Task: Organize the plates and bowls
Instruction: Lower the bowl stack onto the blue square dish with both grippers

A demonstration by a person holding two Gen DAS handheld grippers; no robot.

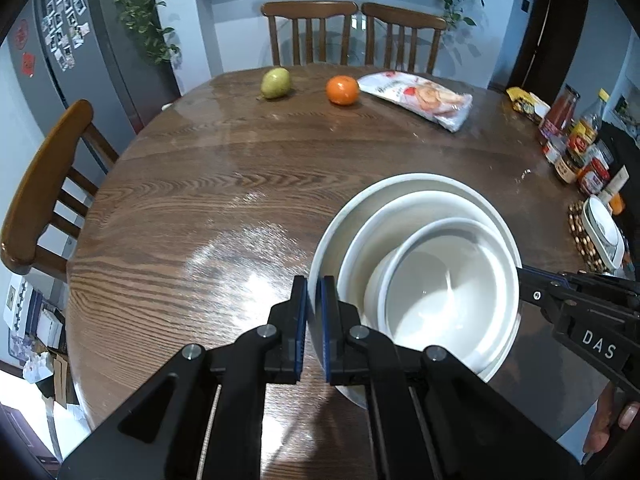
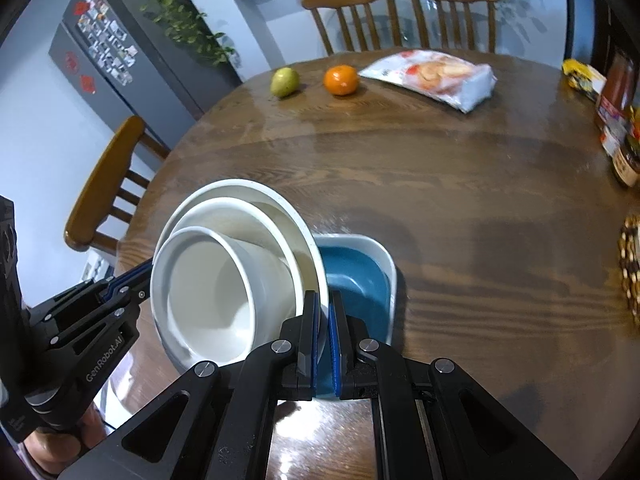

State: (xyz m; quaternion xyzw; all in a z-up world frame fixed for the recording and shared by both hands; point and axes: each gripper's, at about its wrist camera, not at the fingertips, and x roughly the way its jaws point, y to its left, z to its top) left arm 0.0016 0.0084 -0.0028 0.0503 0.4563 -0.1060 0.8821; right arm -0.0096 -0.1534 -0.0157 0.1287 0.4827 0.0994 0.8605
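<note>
Nested white bowls [image 1: 420, 280], three deep, tilted, lower centre of both views. Left tongs [image 1: 314, 320] clamped on the outer bowl's rim at one side; right tongs [image 2: 324, 332] clamped on the opposite rim. Blue dish [image 2: 360, 280] just behind the stack on the desk [image 1: 240, 184]. Upper frame: pear [image 1: 275, 83], orange [image 1: 342, 90], snack bag [image 1: 420, 98], well apart from the stack.

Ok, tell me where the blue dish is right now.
The blue dish shows only in the right wrist view, on the table just right of the white bowl stack, whose rim overlaps it, and right behind the right tongs.
</note>
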